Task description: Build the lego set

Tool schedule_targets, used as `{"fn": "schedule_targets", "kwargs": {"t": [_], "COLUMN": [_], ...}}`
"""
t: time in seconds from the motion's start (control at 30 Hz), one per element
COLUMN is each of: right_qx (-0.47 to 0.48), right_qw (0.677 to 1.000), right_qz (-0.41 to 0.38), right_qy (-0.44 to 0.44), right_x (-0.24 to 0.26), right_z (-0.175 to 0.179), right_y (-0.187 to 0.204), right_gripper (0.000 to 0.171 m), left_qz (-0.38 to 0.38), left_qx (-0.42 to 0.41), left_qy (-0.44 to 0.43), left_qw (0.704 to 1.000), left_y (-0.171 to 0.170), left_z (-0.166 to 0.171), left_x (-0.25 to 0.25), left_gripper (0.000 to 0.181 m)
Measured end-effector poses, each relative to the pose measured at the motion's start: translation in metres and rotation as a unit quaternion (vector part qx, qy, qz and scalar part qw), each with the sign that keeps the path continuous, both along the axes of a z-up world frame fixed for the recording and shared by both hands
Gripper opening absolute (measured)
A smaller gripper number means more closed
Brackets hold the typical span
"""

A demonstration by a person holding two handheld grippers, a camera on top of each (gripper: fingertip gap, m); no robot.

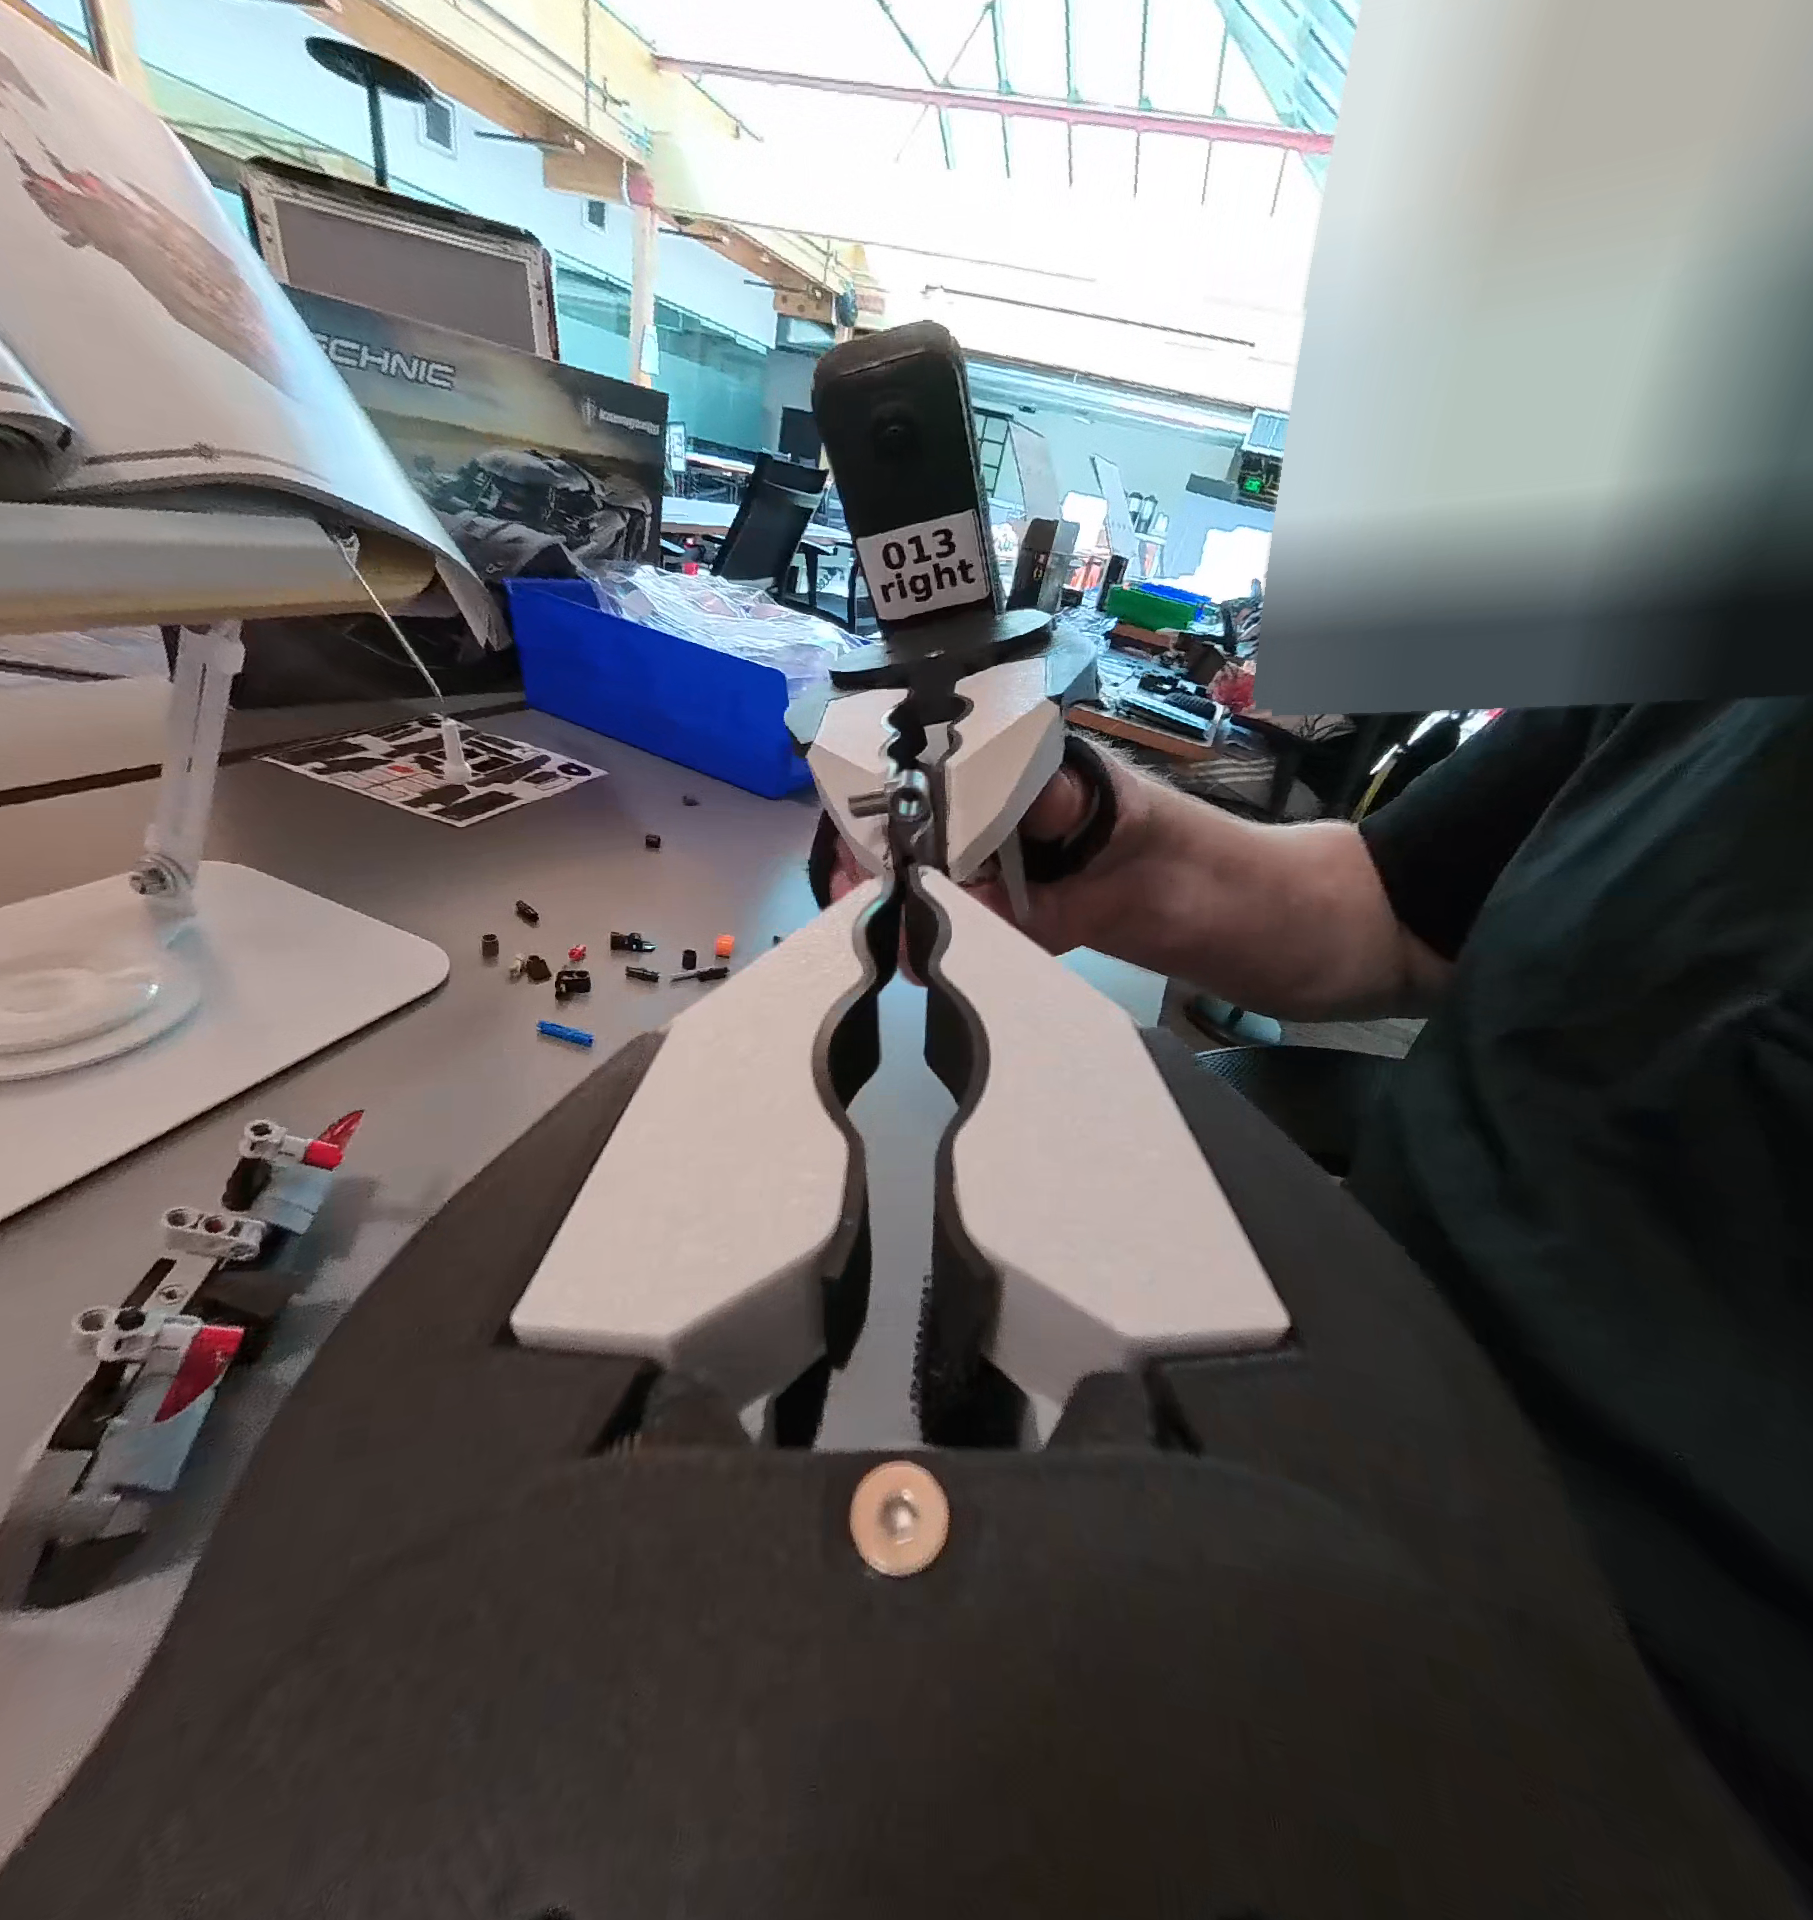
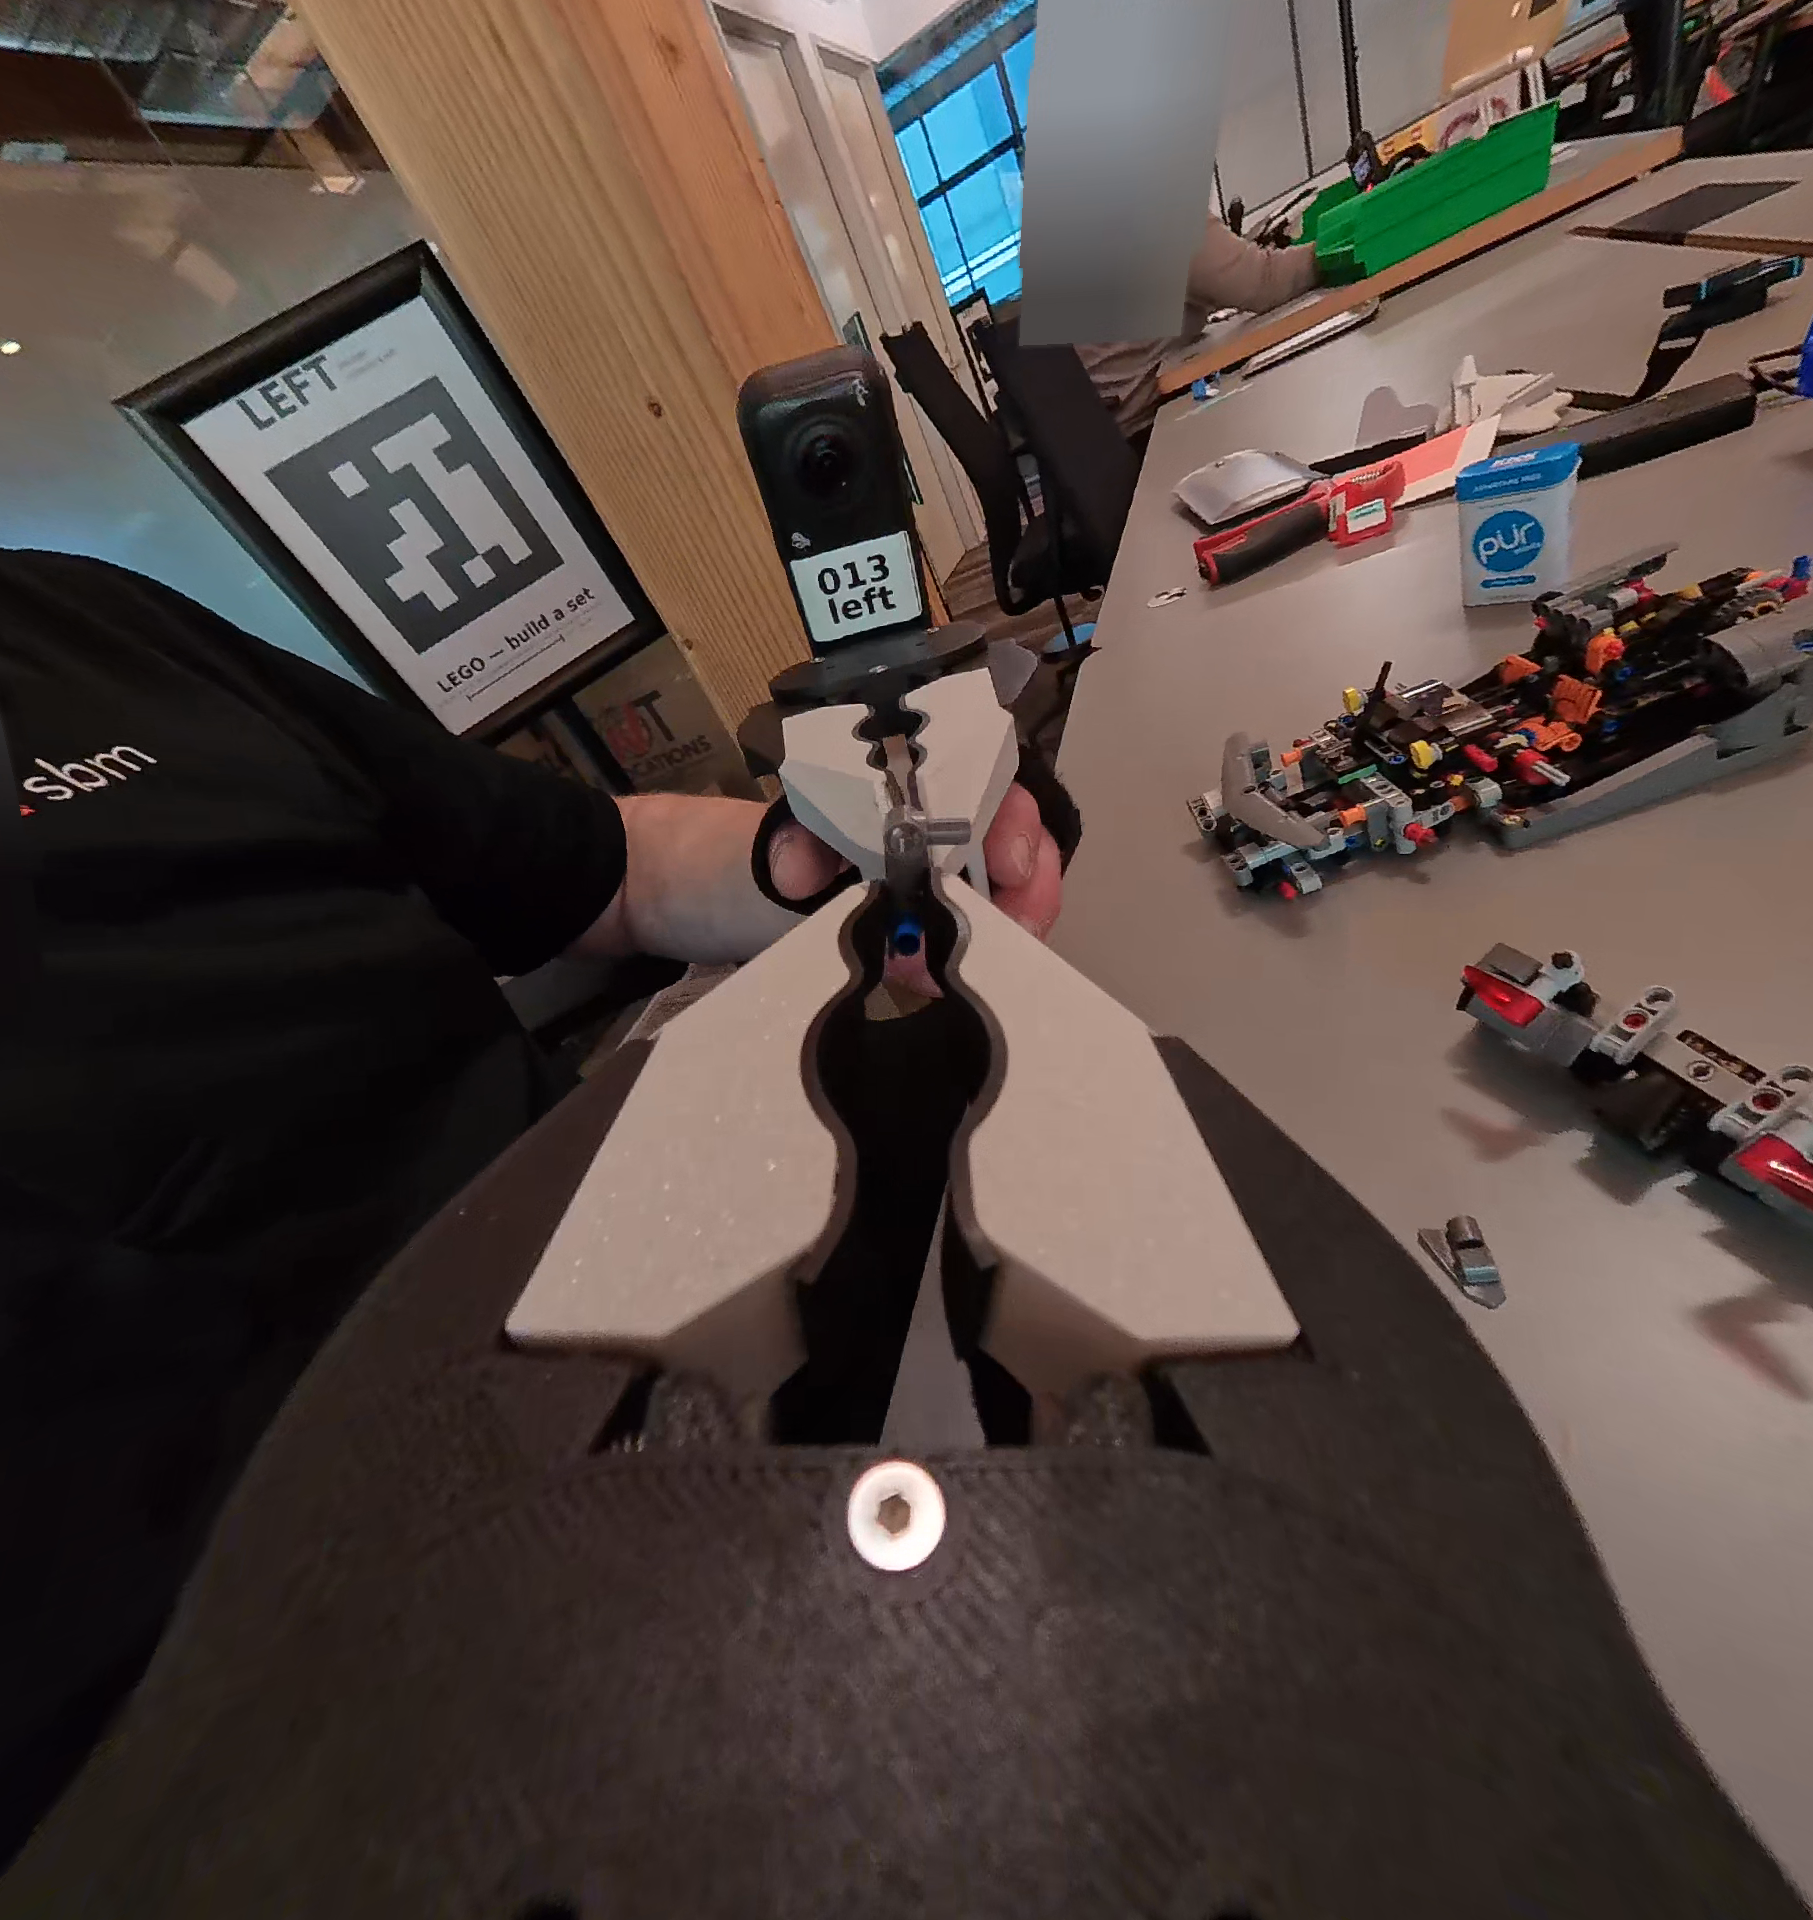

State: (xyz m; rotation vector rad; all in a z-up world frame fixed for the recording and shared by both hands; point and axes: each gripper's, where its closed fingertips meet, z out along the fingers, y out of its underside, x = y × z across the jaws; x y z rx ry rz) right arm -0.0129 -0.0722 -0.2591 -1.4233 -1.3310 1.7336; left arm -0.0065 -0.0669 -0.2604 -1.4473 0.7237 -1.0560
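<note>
My two grippers meet tip to tip in the air above the grey table (image 2: 1245,1039). A small grey lego connector (image 2: 910,834) with a short axle sticking out sideways sits between the tips; it also shows in the left wrist view (image 1: 900,805). My right gripper (image 2: 902,896) is shut on it, with a blue pin (image 2: 900,935) showing between its fingers. My left gripper (image 1: 907,885) is shut on the same small piece from the other side. A grey, black and red sub-assembly (image 1: 154,1340) lies on the table; the right wrist view shows it too (image 2: 1660,1081).
A large multicoloured chassis (image 2: 1504,748) lies farther along the table. Several loose small parts (image 1: 611,961) and a blue pin (image 1: 564,1032) lie near a booklet stand (image 1: 154,987). A blue bin (image 1: 653,675), sticker sheet (image 1: 434,764), small grey piece (image 2: 1463,1257) and white tub (image 2: 1515,530) are around. Left and right tips are no more than a few centimetres apart.
</note>
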Motion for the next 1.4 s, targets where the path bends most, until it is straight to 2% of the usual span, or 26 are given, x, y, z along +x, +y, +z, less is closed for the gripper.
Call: {"fn": "schedule_targets", "kwargs": {"t": [0.27, 0.37, 0.77, 1.13, 1.3, 1.4], "right_qx": [0.008, 0.013, 0.073, 0.117, 0.132, 0.131], "right_qw": [1.0, 1.0, 0.996, 0.991, 0.988, 0.988], "right_qz": [0.003, 0.001, -0.042, -0.066, -0.07, -0.066], "right_qy": [0.003, 0.004, -0.014, -0.018, -0.025, -0.042], "right_x": [-0.003, -0.003, -0.007, -0.012, -0.008, 0.004], "right_z": [0.001, 0.002, 0.002, 0.008, 0.009, 0.003], "right_y": [-0.002, -0.003, 0.0, -0.002, -0.001, 0.004], "right_gripper": [0.004, 0.004, 0.004, 0.008, 0.026, 0.029], "left_qz": [-0.029, -0.02, 0.003, -0.019, -0.027, -0.021], "left_qx": [-0.009, -0.006, 0.001, 0.0, -0.003, -0.008], "left_qy": [-0.029, -0.03, -0.041, -0.079, -0.103, -0.105], "left_qw": [0.999, 0.999, 0.999, 0.997, 0.994, 0.994], "left_y": [-0.006, -0.004, -0.001, -0.004, -0.004, -0.003], "left_z": [0.006, 0.007, 0.008, 0.015, 0.019, 0.019], "left_x": [0.001, 0.0, -0.003, -0.004, -0.008, -0.017], "left_gripper": [0.007, 0.002, 0.002, 0.0, 0.0, 0.0]}}
